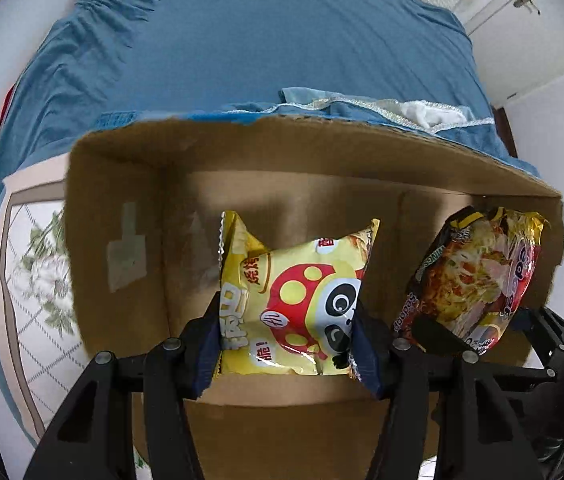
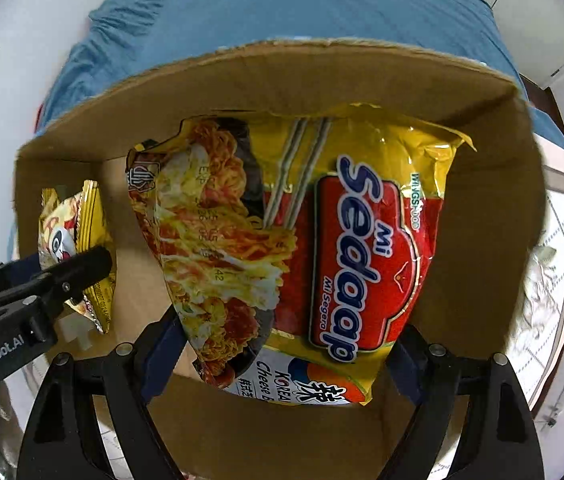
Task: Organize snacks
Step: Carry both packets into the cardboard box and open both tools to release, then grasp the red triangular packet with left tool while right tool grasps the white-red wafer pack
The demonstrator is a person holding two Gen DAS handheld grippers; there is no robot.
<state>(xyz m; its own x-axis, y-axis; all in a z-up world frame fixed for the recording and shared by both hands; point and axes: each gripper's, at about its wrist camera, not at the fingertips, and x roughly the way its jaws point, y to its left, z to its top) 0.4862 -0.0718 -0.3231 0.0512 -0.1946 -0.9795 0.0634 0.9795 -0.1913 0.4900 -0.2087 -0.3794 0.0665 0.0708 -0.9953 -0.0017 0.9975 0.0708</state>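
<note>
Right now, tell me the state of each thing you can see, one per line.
Cardboard box: open at the top, nothing seen on its floor.
Yellow panda snack bag: sealed, gripped by left tongs.
Mi Sedaap noodle packet: sealed, crinkled, gripped by right tongs.
Blue bedsheet: wrinkled.

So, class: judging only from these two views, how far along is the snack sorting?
Done: nothing lies loose on the cardboard box floor yet. In hand: the left claw grips the yellow panda snack bag and the right claw grips the Mi Sedaap noodle packet, both over the open box. Left: lowering and releasing both; any other snacks are out of view.
</note>
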